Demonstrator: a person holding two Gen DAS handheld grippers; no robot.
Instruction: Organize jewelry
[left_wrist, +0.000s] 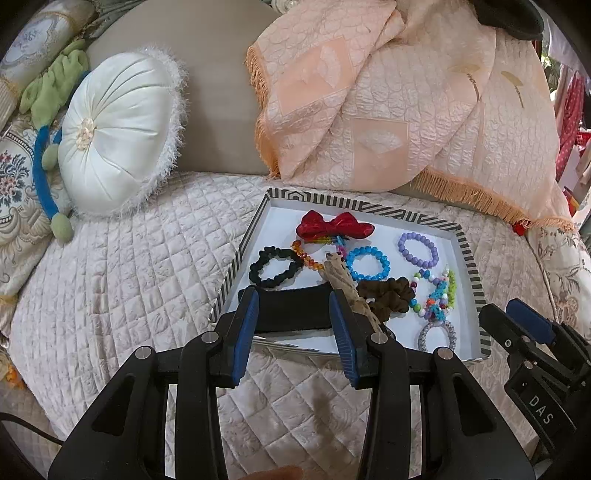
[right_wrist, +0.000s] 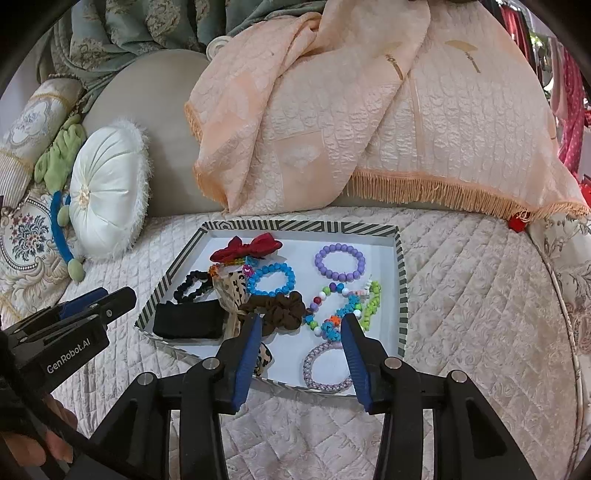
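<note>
- The left gripper (left_wrist: 293, 332) hovers empty, jaws apart, over the striped tray's (left_wrist: 467, 254) near-left edge on the bed; the black band (left_wrist: 291, 306) lies crosswise just ahead.
- Tray holds three scrunchies, one red bow (right_wrist: 245, 247), several bead bracelets.
- The right gripper (right_wrist: 301, 354), jaws parted and empty, frames the sparkly ring (right_wrist: 327, 369), nearest it.

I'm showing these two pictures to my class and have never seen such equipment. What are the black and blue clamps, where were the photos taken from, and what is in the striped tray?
Each clamp is a hand-held gripper carried by a person, with a camera looking along its fingers. One picture looks along the left gripper, the other along the right gripper. Both are open and hold nothing. On the quilted bed, the tray holds a red bow, a blue bracelet, a purple bracelet, a brown scrunchie and a black band.
</note>
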